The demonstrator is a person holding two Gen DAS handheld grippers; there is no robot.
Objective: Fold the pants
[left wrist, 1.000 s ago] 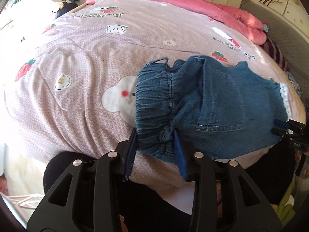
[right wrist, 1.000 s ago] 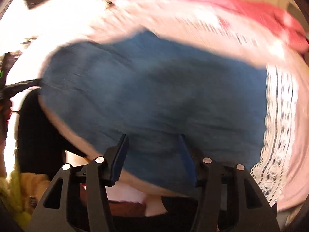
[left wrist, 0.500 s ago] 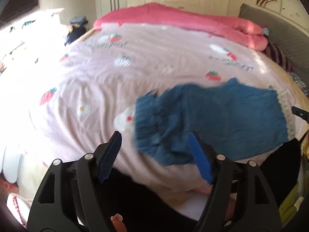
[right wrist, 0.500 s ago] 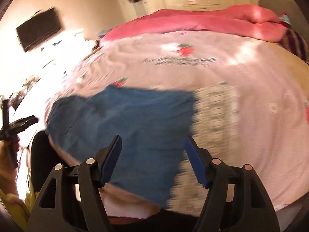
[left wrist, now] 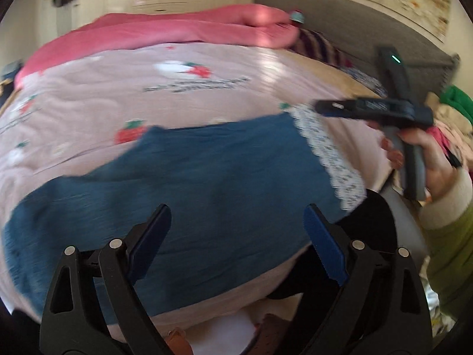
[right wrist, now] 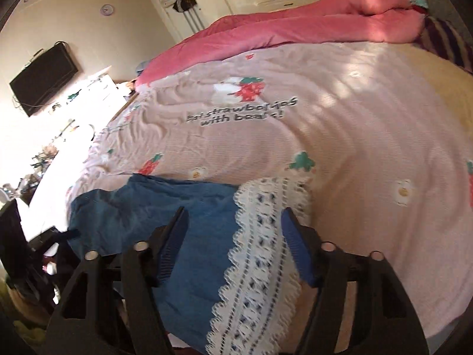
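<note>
The denim pants (left wrist: 207,183) lie on the bed (right wrist: 369,124), soft and limp. Both the left hand-held gripper (left wrist: 236,236) and the right hand-held gripper (right wrist: 233,236) are spread, holding nothing; the lace hem (right wrist: 260,260) seems the best place to pinch.

Matt blue denim pants (right wrist: 189,236) w/ white lace hem (right wrist: 260,254); soft printed cotton bedspread (right wrist: 340,124); fleecy pink blanket (right wrist: 310,20), upper frame.

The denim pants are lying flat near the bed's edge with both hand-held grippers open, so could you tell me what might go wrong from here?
1. The denim pants reach the near edge of the bed; a tug could slide them off.
2. The right hand-held gripper straddles the lace hem, whose openwork might snag on a finger.
3. The open left hand-held gripper sits over mid-fabric, so it might pinch only one layer.
</note>
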